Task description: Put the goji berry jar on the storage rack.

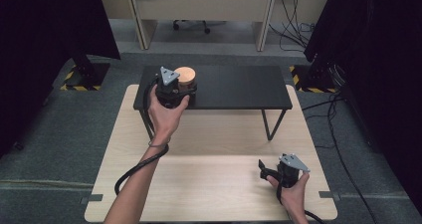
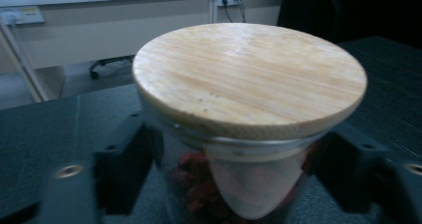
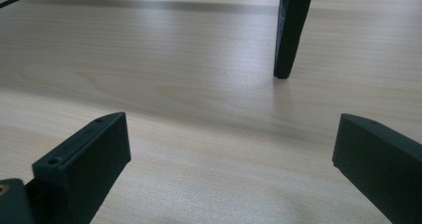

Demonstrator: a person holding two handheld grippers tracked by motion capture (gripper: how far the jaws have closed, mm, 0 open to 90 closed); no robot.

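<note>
A glass jar [image 1: 185, 77] with a round wooden lid [image 2: 249, 77] stands upright at the left end of a low black table [image 1: 234, 87]. Something red lies at the bottom of the jar. My left gripper [image 1: 185, 87] reaches the jar from the near side, and its black jaws flank the glass body below the lid with a thin gap on each side. My right gripper [image 1: 263, 168] rests low over the light wooden table [image 1: 209, 184] at the front right. Its jaws stand wide apart with nothing between them [image 3: 229, 154].
The black table stands on thin legs, one of them [image 3: 291, 30] just ahead of my right gripper. Grey carpet surrounds the wooden table. Dark curtains hang at both sides, and desks and cables stand at the back.
</note>
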